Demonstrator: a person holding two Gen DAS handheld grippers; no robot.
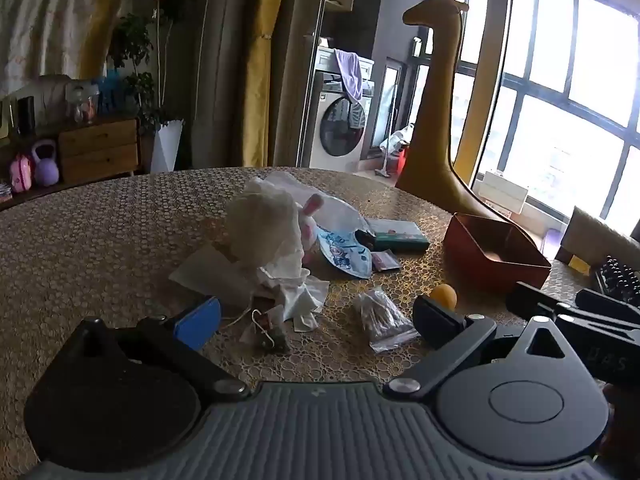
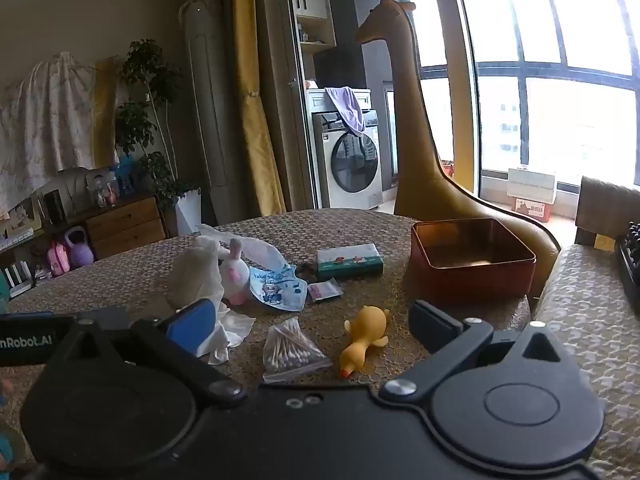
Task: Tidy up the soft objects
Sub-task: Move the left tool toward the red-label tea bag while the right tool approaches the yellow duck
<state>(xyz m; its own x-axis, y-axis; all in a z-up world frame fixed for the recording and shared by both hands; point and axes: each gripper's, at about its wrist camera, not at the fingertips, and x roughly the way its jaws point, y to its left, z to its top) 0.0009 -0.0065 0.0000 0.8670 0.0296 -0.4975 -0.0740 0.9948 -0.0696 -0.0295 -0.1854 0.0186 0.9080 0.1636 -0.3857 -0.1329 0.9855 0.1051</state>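
A pile of soft things lies mid-table: a white crumpled cloth (image 1: 264, 228), a pink-and-white plush bunny (image 2: 235, 270), a blue patterned bib (image 2: 276, 286) and white tissues (image 1: 298, 300). A yellow rubber duck (image 2: 366, 334) lies on its side in front of the open red tin box (image 2: 472, 264). A bag of cotton swabs (image 2: 290, 350) lies between my right gripper's fingers. My left gripper (image 1: 316, 320) is open and empty, just short of the tissues. My right gripper (image 2: 312, 320) is open and empty above the swabs and duck. The right gripper also shows in the left wrist view (image 1: 576, 312).
A green tissue pack (image 2: 350, 260) and a small pink sachet (image 2: 325, 290) lie behind the pile. A tea bag with a clip (image 1: 268, 330) lies near the left fingers. A tall yellow giraffe figure (image 2: 416, 128) stands behind the round patterned table (image 1: 100, 248). A chair (image 2: 588, 312) stands at right.
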